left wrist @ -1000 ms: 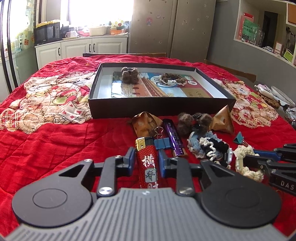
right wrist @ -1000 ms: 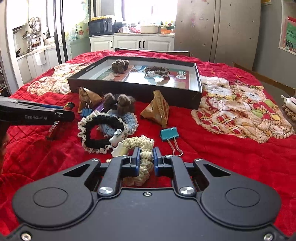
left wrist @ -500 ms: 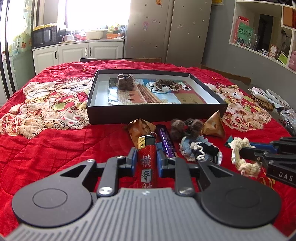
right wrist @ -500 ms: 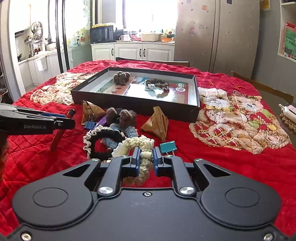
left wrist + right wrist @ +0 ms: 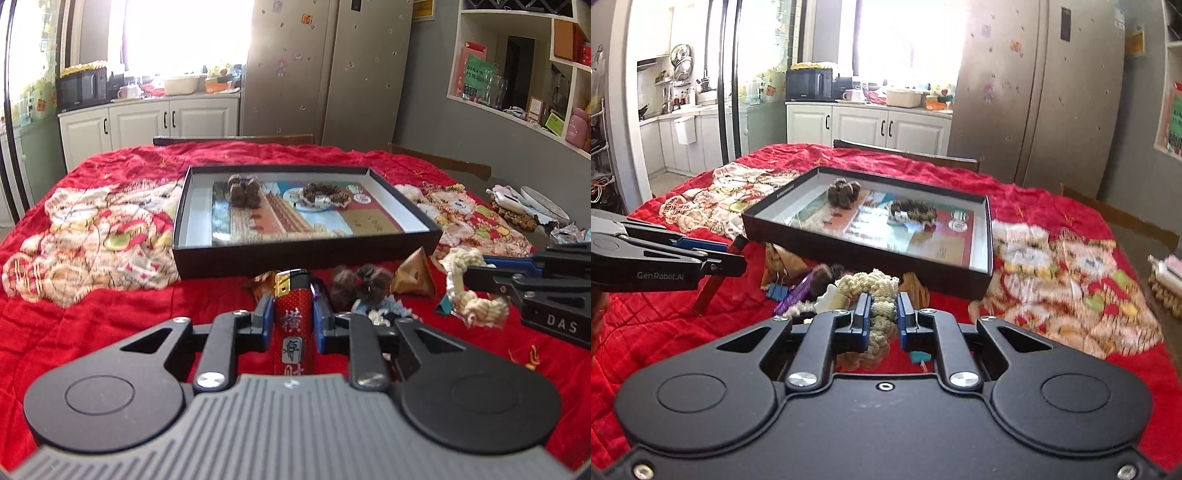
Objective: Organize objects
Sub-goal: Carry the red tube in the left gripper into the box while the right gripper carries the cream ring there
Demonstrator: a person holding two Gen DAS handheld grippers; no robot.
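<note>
Your left gripper (image 5: 289,314) pinches one red lighter (image 5: 293,314) printed with Chinese characters; "GenRobot.AI" reads on its side. Your right gripper (image 5: 882,317), marked "DAS", clamps one cream crocheted ring (image 5: 875,295). The black box (image 5: 306,258) ahead holds two items.

Both scenes are viewed from low behind each gripper, tilted down across the red quilted cloth (image 5: 110,314). The shallow black cardboard tray (image 5: 306,258) (image 5: 871,254) is shared mid-frame. Each gripper is seen at the other view's edge.
</note>
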